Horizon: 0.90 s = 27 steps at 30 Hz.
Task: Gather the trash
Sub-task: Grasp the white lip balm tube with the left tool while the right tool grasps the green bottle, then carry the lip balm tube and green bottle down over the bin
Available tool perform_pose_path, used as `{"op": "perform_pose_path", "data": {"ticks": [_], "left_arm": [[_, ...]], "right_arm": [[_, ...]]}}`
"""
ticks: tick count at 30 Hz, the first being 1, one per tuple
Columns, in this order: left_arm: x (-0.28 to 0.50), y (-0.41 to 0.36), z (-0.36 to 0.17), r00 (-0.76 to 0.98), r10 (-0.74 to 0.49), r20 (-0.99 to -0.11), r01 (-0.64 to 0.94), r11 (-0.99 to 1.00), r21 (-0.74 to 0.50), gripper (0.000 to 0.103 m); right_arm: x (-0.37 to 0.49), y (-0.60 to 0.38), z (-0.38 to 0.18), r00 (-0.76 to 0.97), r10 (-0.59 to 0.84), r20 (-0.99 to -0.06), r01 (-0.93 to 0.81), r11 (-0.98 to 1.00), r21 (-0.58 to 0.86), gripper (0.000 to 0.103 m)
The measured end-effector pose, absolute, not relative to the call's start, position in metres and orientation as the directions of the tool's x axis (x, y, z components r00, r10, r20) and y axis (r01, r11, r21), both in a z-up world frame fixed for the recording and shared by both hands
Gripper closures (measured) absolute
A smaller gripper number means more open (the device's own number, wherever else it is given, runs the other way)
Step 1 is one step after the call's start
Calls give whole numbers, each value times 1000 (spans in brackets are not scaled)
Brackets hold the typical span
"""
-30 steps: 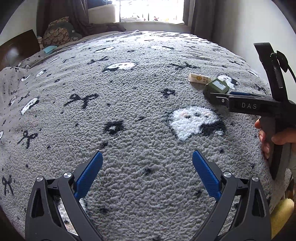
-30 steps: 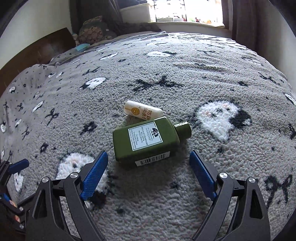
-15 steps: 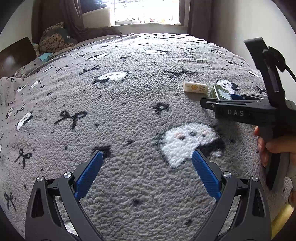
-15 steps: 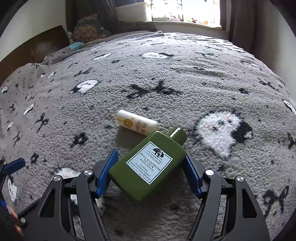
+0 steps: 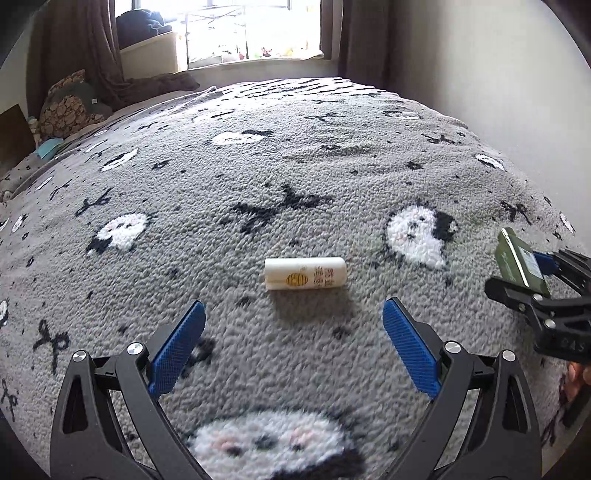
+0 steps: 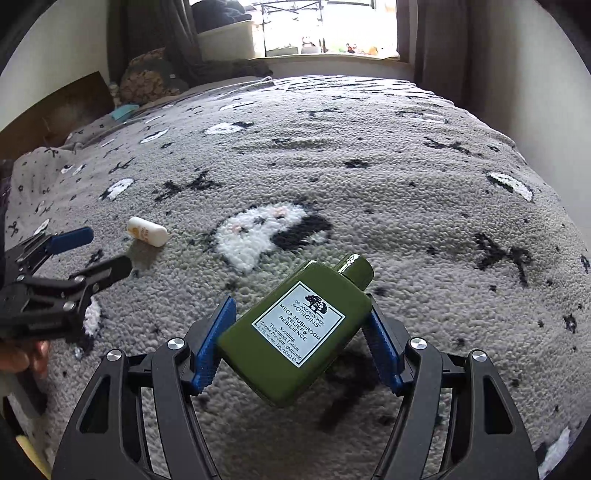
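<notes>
A green lotion bottle [image 6: 295, 325] with a white label hangs tilted above the blanket, its cap pointing up and away, and my right gripper [image 6: 297, 332] is shut on its sides. The same bottle [image 5: 517, 260] shows at the right edge of the left wrist view, in the right gripper [image 5: 532, 275]. A small white tube [image 5: 305, 273] with a yellow emblem lies on its side on the blanket, just ahead of my left gripper [image 5: 291, 336], which is open and empty. From the right wrist view the tube [image 6: 147, 231] lies beyond the left gripper [image 6: 99, 251].
A grey fleece blanket [image 5: 258, 177] with black bows and white ghost shapes covers the bed. Pillows [image 5: 70, 107] lie at its far left. A window [image 5: 255, 29] with dark curtains is behind, a pale wall [image 5: 480, 66] on the right. A hand [image 6: 22, 360] holds the left gripper.
My right gripper closed on the green bottle and lifted it off the blanket, moving right. My left gripper moved across the bed until the white tube lay just ahead of its open fingers.
</notes>
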State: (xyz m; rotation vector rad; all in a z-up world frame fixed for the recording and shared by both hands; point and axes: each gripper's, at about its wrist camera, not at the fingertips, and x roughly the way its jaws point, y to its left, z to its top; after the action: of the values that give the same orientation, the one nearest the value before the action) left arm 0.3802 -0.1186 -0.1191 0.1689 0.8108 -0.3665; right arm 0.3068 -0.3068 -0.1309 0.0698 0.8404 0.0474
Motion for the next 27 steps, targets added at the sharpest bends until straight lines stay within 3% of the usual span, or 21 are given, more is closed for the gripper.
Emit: {"op": "perform_pose_path", "data": {"ticks": [4, 6, 9, 15, 27], "left_arm": [[401, -135, -127, 613, -238, -754, 385, 923, 21, 25], [409, -139, -132, 596, -226, -770, 376, 926, 20, 41], [414, -142, -139, 575, -209, -791, 372, 928, 25, 53], [385, -138, -126, 588, -200, -784, 378, 924, 48, 53], [243, -95, -73, 652, -235, -721, 397, 916, 60, 53]], "right_arm": [[296, -317, -128, 678, 76, -731, -26, 997, 79, 34], [291, -316, -127, 683, 70, -727, -33, 997, 64, 34], [281, -313, -123, 691, 46, -722, -40, 999, 25, 34], [241, -301, -105, 717, -9, -697, -28, 999, -41, 34], [138, -268, -62, 771, -1, -637, -57, 996, -70, 34]]}}
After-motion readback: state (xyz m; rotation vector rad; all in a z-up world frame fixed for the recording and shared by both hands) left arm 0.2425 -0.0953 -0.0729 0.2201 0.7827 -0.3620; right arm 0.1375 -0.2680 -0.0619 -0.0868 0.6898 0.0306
